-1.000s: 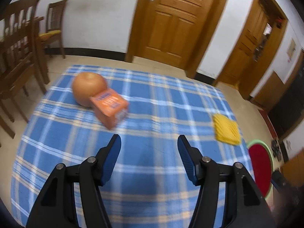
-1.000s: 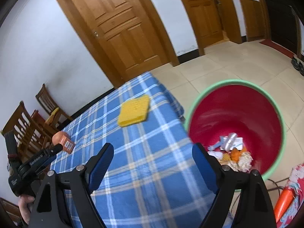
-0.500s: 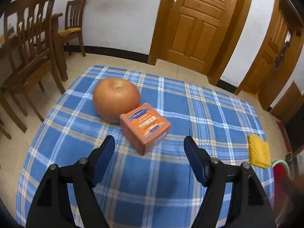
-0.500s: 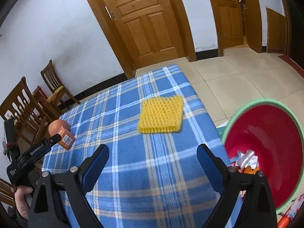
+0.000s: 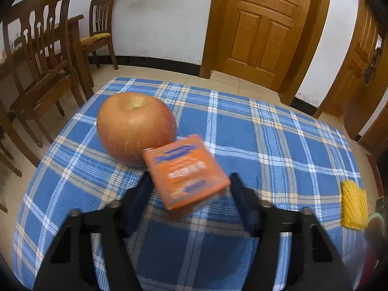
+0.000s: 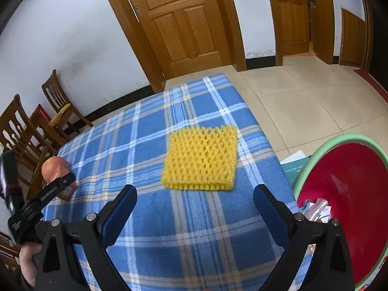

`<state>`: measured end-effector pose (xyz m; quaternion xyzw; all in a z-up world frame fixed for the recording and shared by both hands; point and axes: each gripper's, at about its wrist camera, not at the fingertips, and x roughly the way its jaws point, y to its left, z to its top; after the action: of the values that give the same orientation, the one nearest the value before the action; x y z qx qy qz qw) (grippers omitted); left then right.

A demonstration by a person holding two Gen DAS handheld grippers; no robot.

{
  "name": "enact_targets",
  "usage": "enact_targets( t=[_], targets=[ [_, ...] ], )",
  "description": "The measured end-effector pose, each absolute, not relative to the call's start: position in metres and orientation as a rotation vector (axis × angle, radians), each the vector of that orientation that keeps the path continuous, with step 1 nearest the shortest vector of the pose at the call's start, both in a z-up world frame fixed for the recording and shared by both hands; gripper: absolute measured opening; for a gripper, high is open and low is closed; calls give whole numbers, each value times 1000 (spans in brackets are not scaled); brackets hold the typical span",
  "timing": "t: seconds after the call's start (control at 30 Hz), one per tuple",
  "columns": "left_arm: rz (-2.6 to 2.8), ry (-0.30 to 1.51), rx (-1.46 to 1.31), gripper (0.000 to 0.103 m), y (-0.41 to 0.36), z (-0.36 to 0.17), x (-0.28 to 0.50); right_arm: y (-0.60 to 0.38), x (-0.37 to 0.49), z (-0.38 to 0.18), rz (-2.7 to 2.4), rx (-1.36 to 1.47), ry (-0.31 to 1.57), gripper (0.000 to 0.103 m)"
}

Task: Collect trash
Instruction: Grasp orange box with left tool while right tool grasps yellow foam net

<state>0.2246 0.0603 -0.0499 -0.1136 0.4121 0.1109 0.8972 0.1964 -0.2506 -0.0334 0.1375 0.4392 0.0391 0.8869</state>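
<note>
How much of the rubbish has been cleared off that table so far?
Some scraps already lie in the red bin with green rim. The open left claw is around the small orange cardboard box, not gripping. The open right claw faces the yellow foam net, still lying on the table.

Blurred print on orange box [image 5: 185, 172]; red bin [image 6: 349, 206] cut off.

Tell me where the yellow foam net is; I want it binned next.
In the right wrist view, the yellow foam net lies flat on the blue plaid cloth near its right edge, just ahead of the open right claw.
</note>
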Motion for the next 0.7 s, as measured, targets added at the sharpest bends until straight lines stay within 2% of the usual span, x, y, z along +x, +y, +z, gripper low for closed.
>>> enact_targets(
  t=[0.17,0.2,0.27,0.37,0.43,0.53,0.7],
  targets=[
    [200,840,-246,56,63,-50,218,-248,208,-42,54,270,927,99],
    [191,839,-248,56,63,-50,217,-247,209,-43,48,264,928,96],
    [175,840,-251,56,62,-50,214,-245,214,-46,39,252,937,88],
    [149,844,-254,56,59,-48,211,-240,218,-49,35,220,939,69],
    [132,844,-255,56,56,-47,208,-239,218,-48,45,206,940,47],
    [117,841,-244,56,51,-44,202,-241,214,-48,42,216,926,24],
    [75,825,-226,56,42,-36,191,-241,201,-34,76,218,883,20]
  ],
)
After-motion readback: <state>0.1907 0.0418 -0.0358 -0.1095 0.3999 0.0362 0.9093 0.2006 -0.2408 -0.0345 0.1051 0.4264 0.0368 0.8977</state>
